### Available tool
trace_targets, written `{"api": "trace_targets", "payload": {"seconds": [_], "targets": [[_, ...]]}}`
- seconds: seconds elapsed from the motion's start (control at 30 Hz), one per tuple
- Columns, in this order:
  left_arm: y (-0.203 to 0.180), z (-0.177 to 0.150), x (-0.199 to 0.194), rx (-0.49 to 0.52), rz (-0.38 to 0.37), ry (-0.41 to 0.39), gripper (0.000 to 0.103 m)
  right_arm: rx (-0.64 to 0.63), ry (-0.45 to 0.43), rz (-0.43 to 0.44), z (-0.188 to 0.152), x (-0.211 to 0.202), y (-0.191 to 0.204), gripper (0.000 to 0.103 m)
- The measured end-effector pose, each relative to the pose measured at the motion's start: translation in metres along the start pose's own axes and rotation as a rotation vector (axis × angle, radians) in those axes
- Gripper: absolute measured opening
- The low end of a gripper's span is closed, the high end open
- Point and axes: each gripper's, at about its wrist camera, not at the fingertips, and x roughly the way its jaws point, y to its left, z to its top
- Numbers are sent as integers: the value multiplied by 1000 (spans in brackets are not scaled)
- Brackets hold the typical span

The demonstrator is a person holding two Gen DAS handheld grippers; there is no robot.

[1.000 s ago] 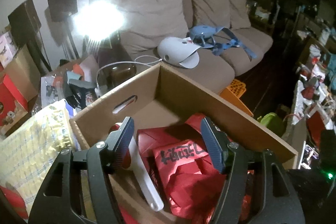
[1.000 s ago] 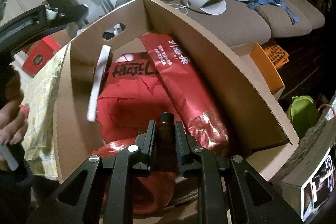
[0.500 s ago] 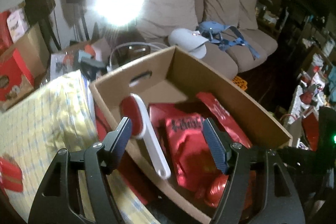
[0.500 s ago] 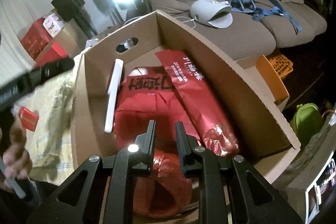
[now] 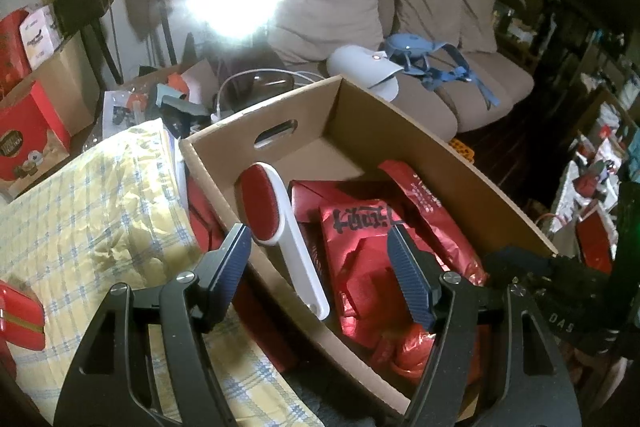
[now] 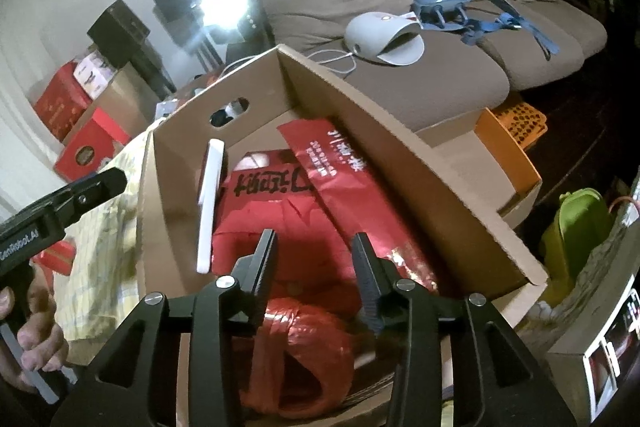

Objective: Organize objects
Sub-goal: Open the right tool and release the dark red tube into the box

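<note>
Right wrist: right tongs (image 6: 316, 259) apart, empty, above box (image 6: 420, 163) of red bags (image 6: 304, 227), likely just dropped something. Left tongs (image 5: 320, 267) apart over brush (image 5: 280, 227) leaning inside box wall.

Brush (image 5: 280, 223) and bags (image 5: 372, 247) inside box (image 5: 460, 155); sofa (image 5: 360, 7) behind.

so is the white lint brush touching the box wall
Touching: in the left wrist view the lint brush leans flat against the cardboard box left wall, no gap visible.
</note>
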Motion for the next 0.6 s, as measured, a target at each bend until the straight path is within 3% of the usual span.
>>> {"api": "trace_targets", "payload": {"seconds": [0.3,0.6], "targets": [[2,3,-7,-17,-7,-12,68,30,-139,-79,6,-25,-9,44],[24,-4,-12,-78,-9,6,68,39,-132,-78,6,-23,-13,44]]}}
